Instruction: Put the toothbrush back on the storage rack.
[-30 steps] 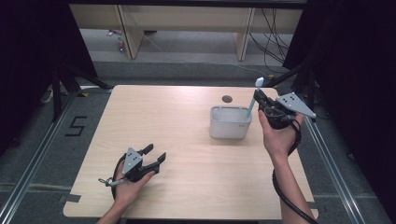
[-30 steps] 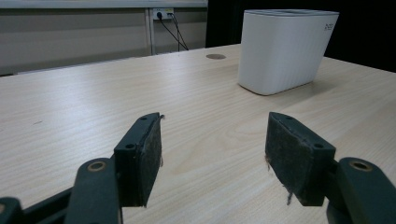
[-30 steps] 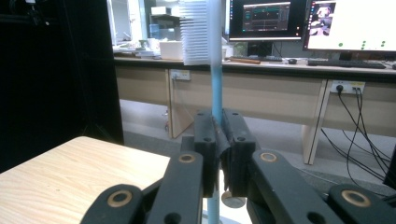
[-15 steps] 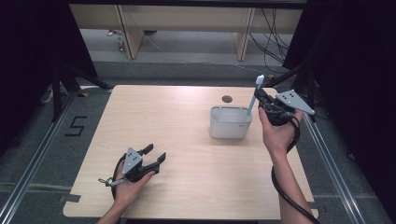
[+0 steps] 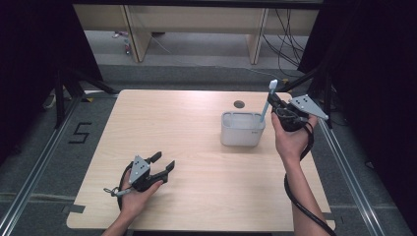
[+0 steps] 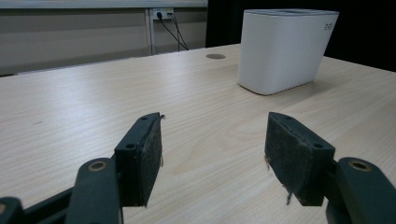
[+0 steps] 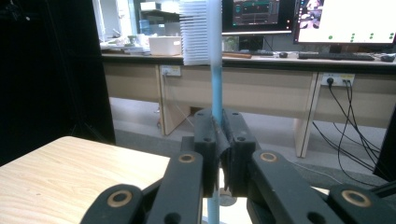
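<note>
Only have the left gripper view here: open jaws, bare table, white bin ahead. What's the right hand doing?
Observer: The right gripper is shut on a toothbrush, clamped on its blue handle.
Operator: Which end is up?
Observer: The bristle head is up, with the bristles facing left in the right gripper view.
Operator: Where is it relative to the bin?
Observer: In the high view the toothbrush is at the right end of the bin; its handle slants down toward the rim. I cannot tell whether the lower tip is inside.

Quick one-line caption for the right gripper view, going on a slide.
Right gripper clamps a blue-handled toothbrush upright, white bristles on top, above the wooden table.
</note>
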